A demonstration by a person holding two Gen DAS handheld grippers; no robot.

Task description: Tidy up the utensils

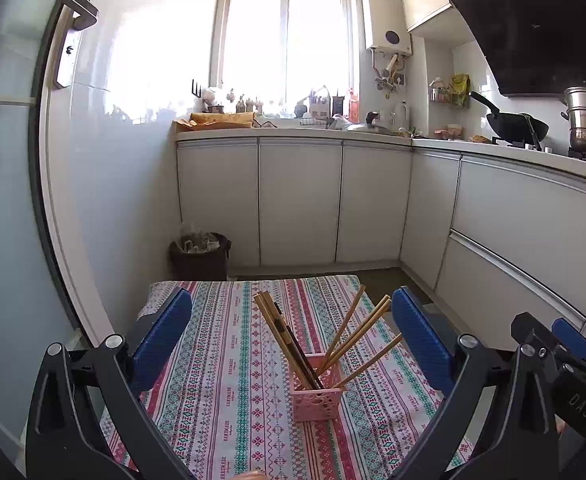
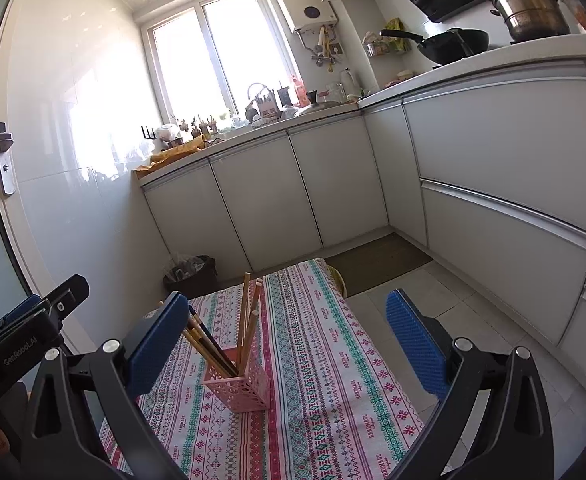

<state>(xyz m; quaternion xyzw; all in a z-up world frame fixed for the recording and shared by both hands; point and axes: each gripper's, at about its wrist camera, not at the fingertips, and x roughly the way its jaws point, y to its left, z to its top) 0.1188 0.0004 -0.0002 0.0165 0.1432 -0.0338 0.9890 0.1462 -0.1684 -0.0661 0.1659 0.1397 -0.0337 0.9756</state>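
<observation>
Standing upright near the middle of the table (image 1: 221,360), a pink lattice holder (image 1: 316,398) carries the chopsticks (image 1: 349,336), light wooden ones fanned rightward and darker ones leaning left. We hold our left gripper (image 1: 293,344) released, its blue pads wide apart around the holder, touching nothing. Our right gripper (image 2: 289,344) is likewise released and bare. A patterned striped cloth (image 1: 249,412) covers the table; a dark bin (image 1: 199,256) stands beyond it.

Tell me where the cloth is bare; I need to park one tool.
Bare tablecloth runs right of the pink holder to the table's floor-side edge, and beyond the holder toward the bin. Crowded only at the holder, where chopsticks fan outward. Both tongs, left and right, are open.
</observation>
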